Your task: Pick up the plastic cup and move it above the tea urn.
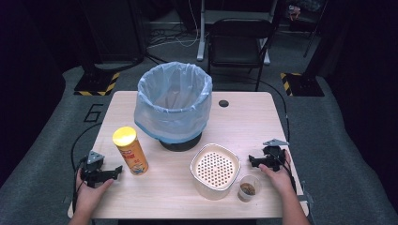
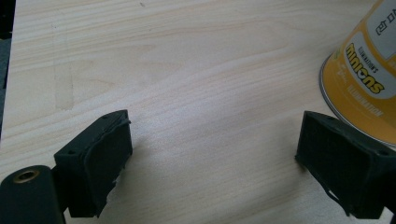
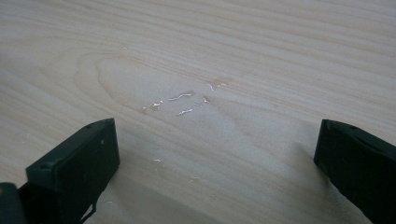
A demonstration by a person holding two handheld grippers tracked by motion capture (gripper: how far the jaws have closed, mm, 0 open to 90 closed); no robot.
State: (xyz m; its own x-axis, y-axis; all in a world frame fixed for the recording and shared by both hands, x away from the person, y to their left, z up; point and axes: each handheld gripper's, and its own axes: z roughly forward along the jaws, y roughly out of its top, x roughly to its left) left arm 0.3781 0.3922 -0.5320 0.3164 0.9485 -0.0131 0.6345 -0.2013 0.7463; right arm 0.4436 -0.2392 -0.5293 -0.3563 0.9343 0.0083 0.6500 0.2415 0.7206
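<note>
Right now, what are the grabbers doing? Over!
Left gripper open, beside yellow can, not touching. Right gripper open, empty, between strainer bowl and small cup. Nothing blocking.

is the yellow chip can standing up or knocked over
Upright. The yellow chip can stands on its base on the table, yellow lid on top, beside the left gripper.

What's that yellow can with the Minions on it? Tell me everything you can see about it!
The yellow can is a tall round tube with a shiny yellow lid, an orange-yellow body and a white label. In the left gripper view its side reads "minions" and its metal bottom rim shows. It stands upright on the wooden table, near the left, in front of the bin. Nothing grips it; the left gripper sits just beside it, jaws open.
</note>
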